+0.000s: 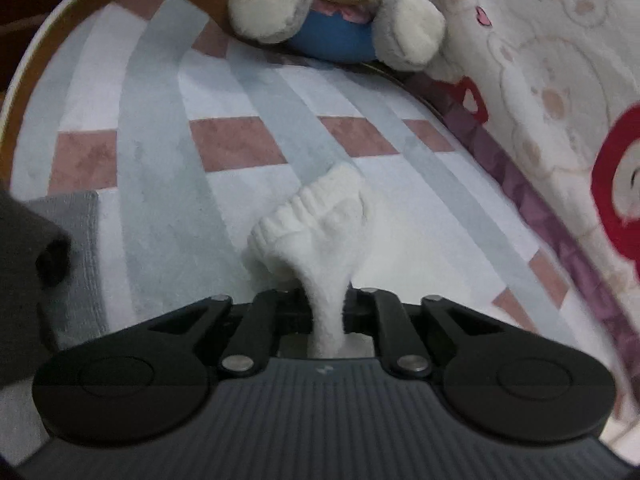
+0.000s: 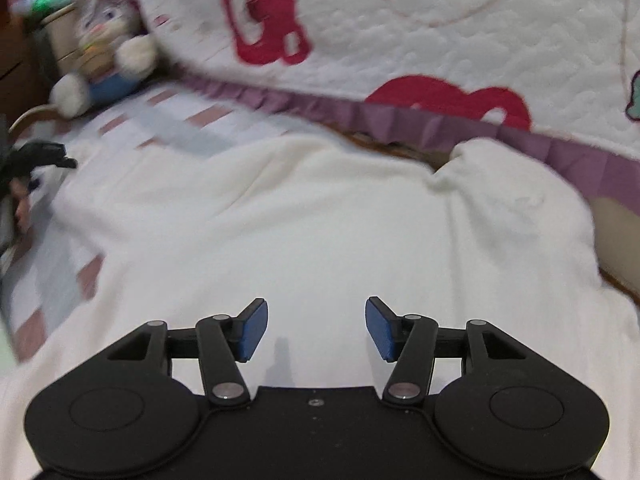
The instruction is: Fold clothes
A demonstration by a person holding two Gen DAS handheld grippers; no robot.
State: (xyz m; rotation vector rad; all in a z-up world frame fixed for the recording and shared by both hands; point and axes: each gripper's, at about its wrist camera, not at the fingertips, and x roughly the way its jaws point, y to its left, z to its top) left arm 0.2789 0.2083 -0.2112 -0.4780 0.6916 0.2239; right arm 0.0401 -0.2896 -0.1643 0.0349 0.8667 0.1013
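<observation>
White knit sleeve cuff [image 1: 316, 220] pinched in left claw [image 1: 326, 300], right claw [image 2: 316, 330] spread, empty, above cream garment [image 2: 300, 220]

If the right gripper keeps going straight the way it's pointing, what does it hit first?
Most likely the white fleece garment spread right ahead of the open right gripper; nothing else lies between.

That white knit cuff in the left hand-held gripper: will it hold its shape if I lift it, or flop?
Probably flop: the cuff already bunches and droops past the closed left hand-held gripper. It looks fluffy, so likely light. The fuzzy knit probably won't slip easily.
</observation>
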